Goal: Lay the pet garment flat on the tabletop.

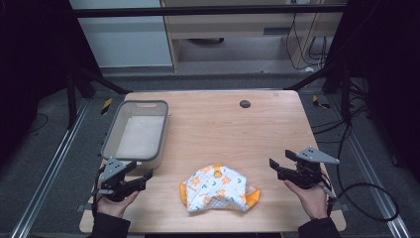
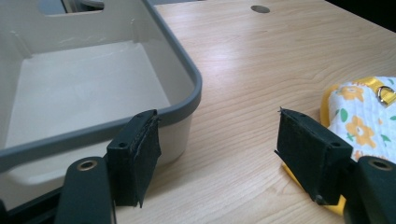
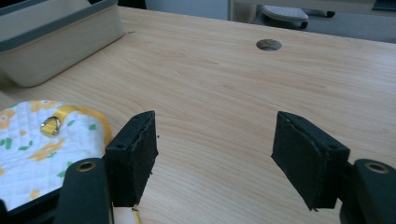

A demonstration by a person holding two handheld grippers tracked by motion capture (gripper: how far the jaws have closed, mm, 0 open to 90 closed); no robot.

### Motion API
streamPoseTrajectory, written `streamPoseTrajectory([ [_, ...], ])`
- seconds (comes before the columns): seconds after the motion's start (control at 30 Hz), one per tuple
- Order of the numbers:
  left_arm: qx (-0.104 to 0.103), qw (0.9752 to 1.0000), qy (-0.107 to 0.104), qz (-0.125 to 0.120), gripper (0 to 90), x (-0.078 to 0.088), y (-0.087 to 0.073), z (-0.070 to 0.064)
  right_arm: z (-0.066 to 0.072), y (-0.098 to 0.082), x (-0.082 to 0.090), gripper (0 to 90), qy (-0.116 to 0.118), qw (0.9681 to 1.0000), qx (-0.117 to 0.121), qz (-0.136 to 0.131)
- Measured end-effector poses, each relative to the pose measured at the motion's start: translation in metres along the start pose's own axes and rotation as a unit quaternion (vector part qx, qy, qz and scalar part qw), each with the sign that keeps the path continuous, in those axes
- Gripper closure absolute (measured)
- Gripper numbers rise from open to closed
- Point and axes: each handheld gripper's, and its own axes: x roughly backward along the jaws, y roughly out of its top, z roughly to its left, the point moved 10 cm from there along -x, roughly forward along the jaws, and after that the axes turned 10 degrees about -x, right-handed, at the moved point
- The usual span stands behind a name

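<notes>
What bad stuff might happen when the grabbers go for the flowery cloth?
The flowery cloth lies crumpled and layered, so a jaw may catch just one layer and it could unfold. Its metal ring could slip off a pad. The left gripper sits close to the bin and might bump its corner.

the table is pale wood-grain laminate, smooth with a soft sheen; the bin looks like moulded plastic, cream walls faintly glossy and scuffed inside, with a matt grey rim; the bib is quilted white cloth printed with orange flowers, edged in yellow fabric binding, with a small shiny metal ring on a yellow strap; the left gripper and right gripper carry matt black, slightly rough pads with frayed edges.
</notes>
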Motion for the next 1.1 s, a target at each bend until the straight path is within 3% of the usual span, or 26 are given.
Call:
streamPoseTrajectory([
  [0.23, -0.011, 0.9998, -0.015, -0.006, 30.3, -0.014, 0.019, -0.014, 0.013, 0.008, -0.006, 33.1, 0.011, 0.9999, 0.01, 0.001],
  [0.67, -0.035, 0.9984, -0.044, 0.011, 30.1, -0.038, 0.029, -0.041, 0.037, 0.016, -0.019, 36.3, 0.037, 0.9989, 0.028, 0.006],
  [0.93, -0.056, 0.9959, -0.068, 0.021, 31.9, -0.051, 0.034, -0.062, 0.052, 0.01, -0.027, 39.1, 0.06, 0.997, 0.041, 0.029],
  [1.1, -0.07, 0.993, -0.088, 0.035, 32.3, -0.06, 0.029, -0.078, 0.064, -0.003, -0.036, 40.8, 0.08, 0.9941, 0.049, 0.055],
])
